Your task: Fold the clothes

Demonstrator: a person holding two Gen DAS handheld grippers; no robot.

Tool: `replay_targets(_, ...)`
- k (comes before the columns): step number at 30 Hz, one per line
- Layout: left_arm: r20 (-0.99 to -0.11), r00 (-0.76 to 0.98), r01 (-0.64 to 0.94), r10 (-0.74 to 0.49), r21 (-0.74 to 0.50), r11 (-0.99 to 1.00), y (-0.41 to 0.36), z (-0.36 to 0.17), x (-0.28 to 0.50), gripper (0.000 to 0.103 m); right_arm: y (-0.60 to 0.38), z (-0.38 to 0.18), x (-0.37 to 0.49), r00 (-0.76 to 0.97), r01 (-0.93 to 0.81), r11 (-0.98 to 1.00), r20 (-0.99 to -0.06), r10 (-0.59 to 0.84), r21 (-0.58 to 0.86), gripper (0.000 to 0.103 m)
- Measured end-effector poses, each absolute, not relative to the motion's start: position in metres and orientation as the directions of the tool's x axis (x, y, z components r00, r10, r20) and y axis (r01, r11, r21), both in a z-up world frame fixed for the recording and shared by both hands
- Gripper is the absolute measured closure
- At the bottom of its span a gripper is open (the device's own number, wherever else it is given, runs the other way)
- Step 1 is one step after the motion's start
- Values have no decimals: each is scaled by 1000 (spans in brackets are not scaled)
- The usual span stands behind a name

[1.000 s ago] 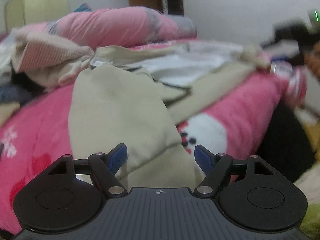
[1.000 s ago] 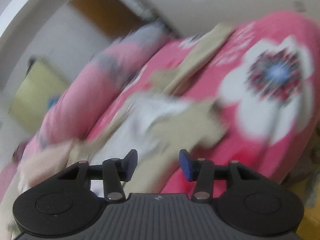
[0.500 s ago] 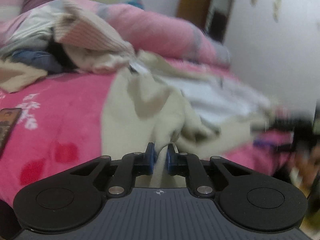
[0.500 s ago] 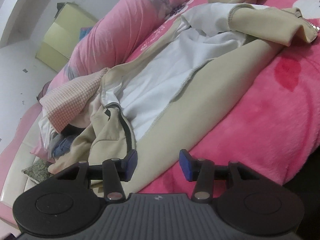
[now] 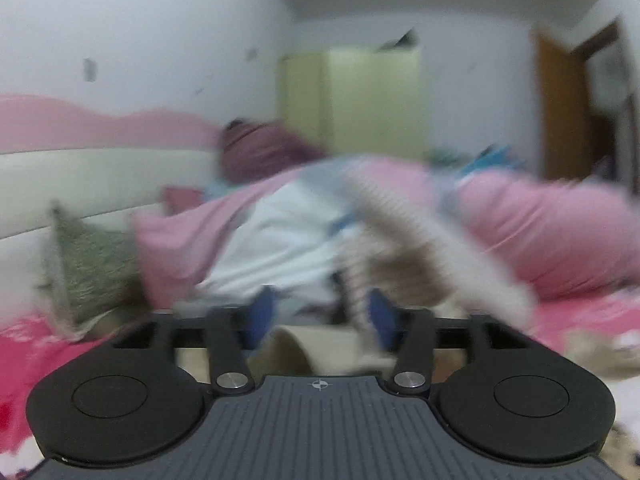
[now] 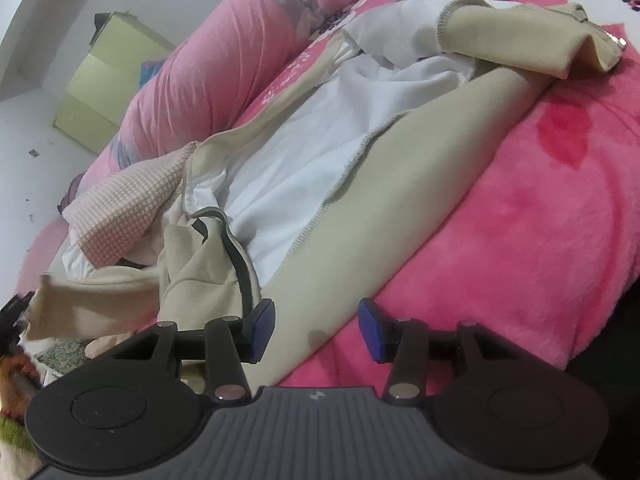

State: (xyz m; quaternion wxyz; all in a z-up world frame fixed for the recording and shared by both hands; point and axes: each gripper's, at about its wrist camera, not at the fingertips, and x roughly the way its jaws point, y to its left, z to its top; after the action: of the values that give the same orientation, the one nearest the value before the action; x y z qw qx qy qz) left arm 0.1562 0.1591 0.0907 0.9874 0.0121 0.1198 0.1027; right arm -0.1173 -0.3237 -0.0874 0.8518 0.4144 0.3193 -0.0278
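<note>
The beige jacket (image 6: 400,184) lay spread across the pink blanket (image 6: 560,220) on the bed, opened so that its white lining (image 6: 304,168) faced up. One sleeve was folded over near the far end, and the collar with a dark zipper (image 6: 240,264) was bunched up close to the right gripper (image 6: 316,326). That gripper hung just above the near edge of the jacket. Its jaws stood partly apart, and the blue pads (image 6: 262,320) touched nothing; the beige cloth was only below the gap, not gripped.

Beside the collar lay a pink checked cloth (image 6: 128,208), and behind it a long pink pillow (image 6: 224,68) ran along the bed.

The left wrist view was strongly blurred. The left gripper (image 5: 320,318) pointed toward a heap of clothes (image 5: 288,236) at the head of the bed, with a pale green cupboard (image 5: 352,100) behind. Its jaws had just been opening and stood wide apart, and no cloth was between them. A piece of beige fabric (image 5: 320,350) showed below the fingers, apart from the pads.
</note>
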Motion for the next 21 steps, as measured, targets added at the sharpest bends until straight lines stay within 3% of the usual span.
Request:
replay_targets(3, -319, 931, -181, 178, 21, 983, 154, 60, 166, 29, -320, -85, -115, 787, 310, 676, -579, 213, 669, 52)
replay_targets(8, -353, 931, -89, 92, 25, 996, 143, 37, 118, 29, -311, -75, -98, 773, 262, 728, -590, 235, 633, 52)
replay_targets(12, -385, 907, 183, -172, -8, 983, 111, 31, 60, 28, -299, -68, -80, 776, 182, 757, -565, 281, 627, 52)
replay_targets(16, -457, 768, 485, -450, -45, 873, 52, 4, 4, 28, -291, -67, -52, 760, 138, 785, -572, 307, 604, 52)
replay_targets(18, -495, 687, 584, -532, -60, 810, 22, -17, -17, 28, -287, -69, -34, 745, 126, 801, -590, 313, 585, 52)
replay_targets(21, -551, 676, 596, -490, 17, 802, -18, -50, -35, 29, -282, -74, -11, 707, 100, 831, -626, 328, 547, 52)
